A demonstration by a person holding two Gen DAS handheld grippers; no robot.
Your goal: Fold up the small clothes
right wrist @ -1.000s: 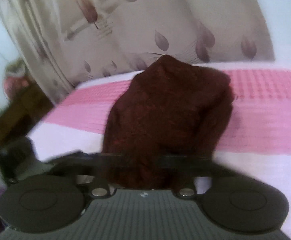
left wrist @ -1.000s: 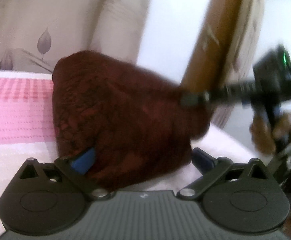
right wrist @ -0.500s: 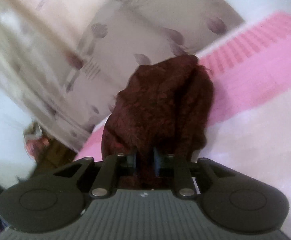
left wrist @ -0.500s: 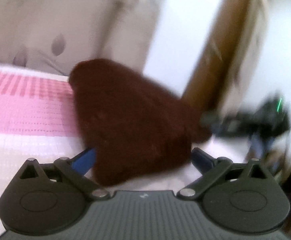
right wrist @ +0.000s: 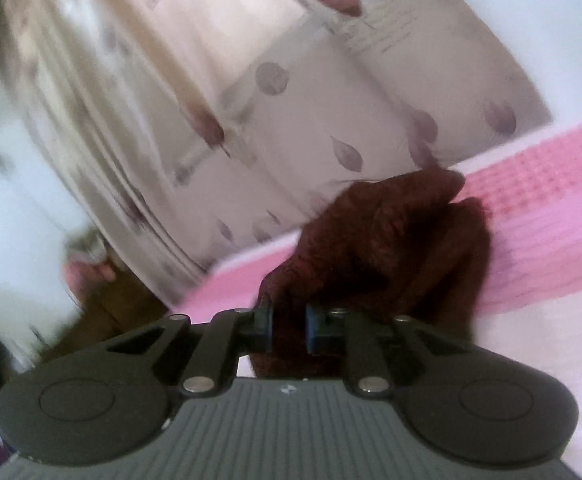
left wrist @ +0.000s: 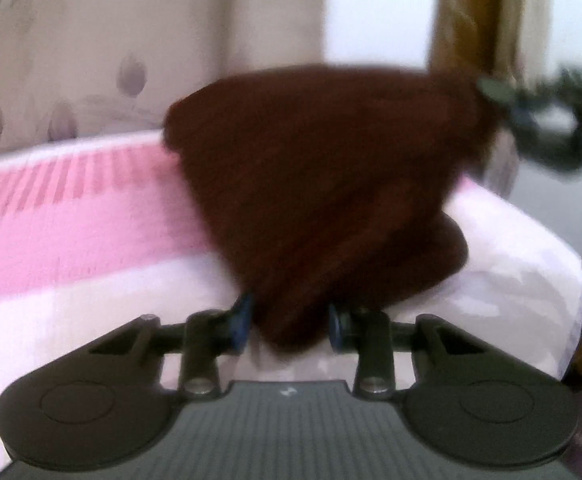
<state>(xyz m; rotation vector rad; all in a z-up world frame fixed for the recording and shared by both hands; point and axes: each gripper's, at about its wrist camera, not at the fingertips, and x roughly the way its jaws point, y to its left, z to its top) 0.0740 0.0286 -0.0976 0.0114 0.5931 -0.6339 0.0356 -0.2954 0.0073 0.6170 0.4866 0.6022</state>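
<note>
A dark maroon fuzzy garment (left wrist: 323,168) lies bunched on the pink and white bed cover (left wrist: 71,232). My left gripper (left wrist: 291,326) is closing on its near corner, with the cloth filling the gap between the blue pads. In the left wrist view my right gripper (left wrist: 491,90) shows blurred at the upper right, holding the far corner raised. In the right wrist view the garment (right wrist: 391,248) trails away over the cover (right wrist: 551,240), and my right gripper (right wrist: 289,330) is closing with a fold of it pinched between its pads.
A beige curtain with a leaf print (left wrist: 91,60) hangs behind the bed. A brown wooden post (left wrist: 467,12) stands at the back right. The bed's rounded corner (left wrist: 563,264) drops off on the right. Brown furniture (right wrist: 111,312) sits low on the left.
My left jaws went from wide open to closed around the garment's near corner. My right gripper rolled and rose, pulling its corner of the cloth up and to the right.
</note>
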